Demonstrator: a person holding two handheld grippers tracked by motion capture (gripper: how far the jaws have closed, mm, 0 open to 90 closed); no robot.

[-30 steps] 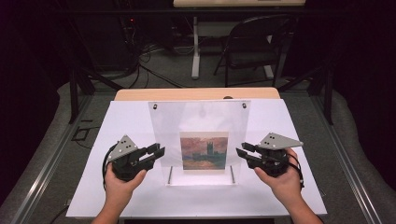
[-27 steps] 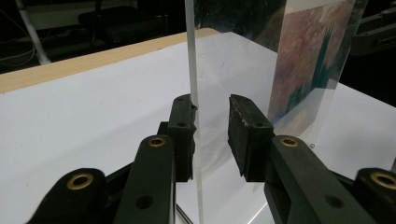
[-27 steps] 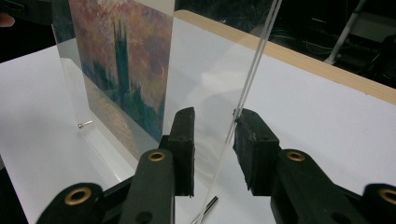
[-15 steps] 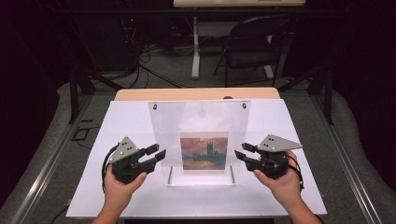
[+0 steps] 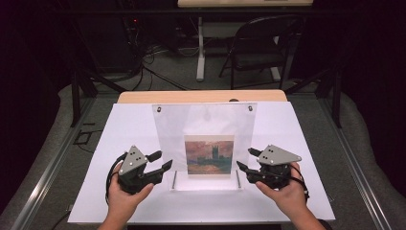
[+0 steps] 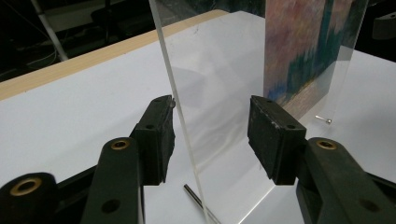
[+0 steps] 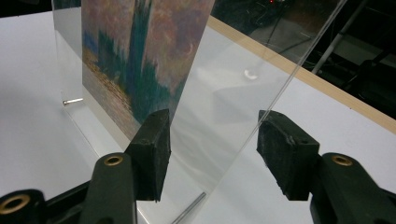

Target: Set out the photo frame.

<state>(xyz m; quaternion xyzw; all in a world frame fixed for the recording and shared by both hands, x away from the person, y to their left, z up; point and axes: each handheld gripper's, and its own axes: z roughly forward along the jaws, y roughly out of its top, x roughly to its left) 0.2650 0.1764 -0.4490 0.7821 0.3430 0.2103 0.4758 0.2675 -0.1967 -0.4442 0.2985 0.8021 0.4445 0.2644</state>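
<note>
Clear acrylic frame (image 5: 205, 139) w/ painted landscape print (image 5: 209, 154) in lower middle, standing upright, slight backward tilt, centre of white counter (image 5: 124, 129).

A wooden table (image 5: 201, 96) carries a white sheet (image 5: 124, 139) that covers nearly all of its top, leaving a bare strip of wood along the far edge. On the sheet, near its middle, stands a clear acrylic stand (image 5: 206, 125), upright, with a painted picture (image 5: 209, 154) in its lower part and small metal pins (image 6: 323, 119) at its base.
</note>
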